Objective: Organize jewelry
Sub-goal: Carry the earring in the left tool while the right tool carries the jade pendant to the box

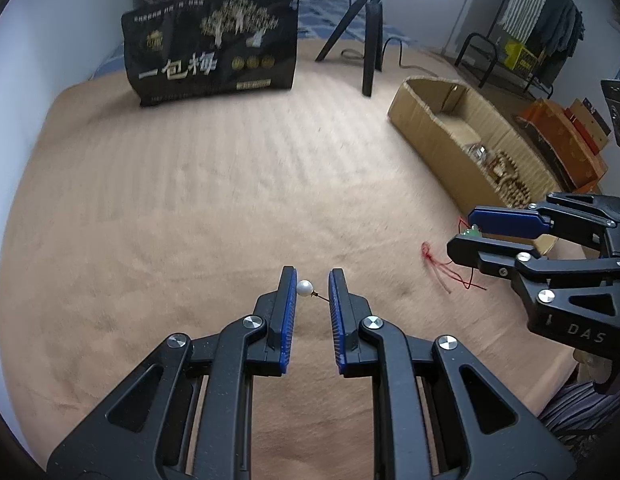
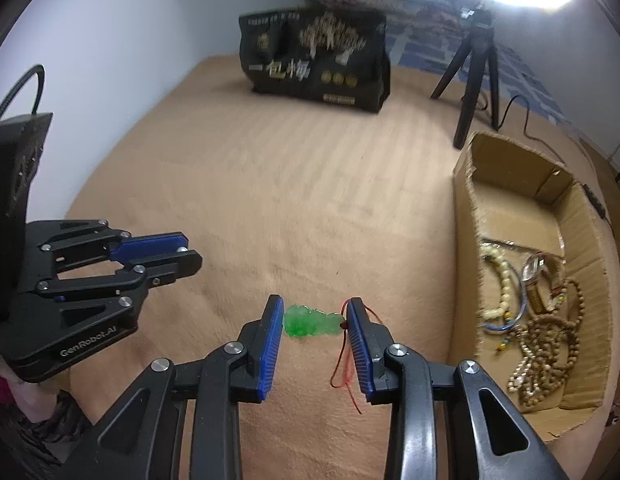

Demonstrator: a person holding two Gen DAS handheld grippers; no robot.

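In the left wrist view my left gripper is shut on a pearl earring: the white pearl rests against the left pad and its thin gold wire reaches the right pad. My right gripper is shut on a green jade pendant, spanned between its pads, with a red cord hanging by the right finger. The right gripper also shows in the left wrist view, with the red cord trailing on the cloth. A cardboard box at right holds bead bracelets and a watch.
A tan cloth covers the surface. A black snack bag stands at the back, a black tripod beside it. The box lies along the right edge. Orange boxes sit beyond it.
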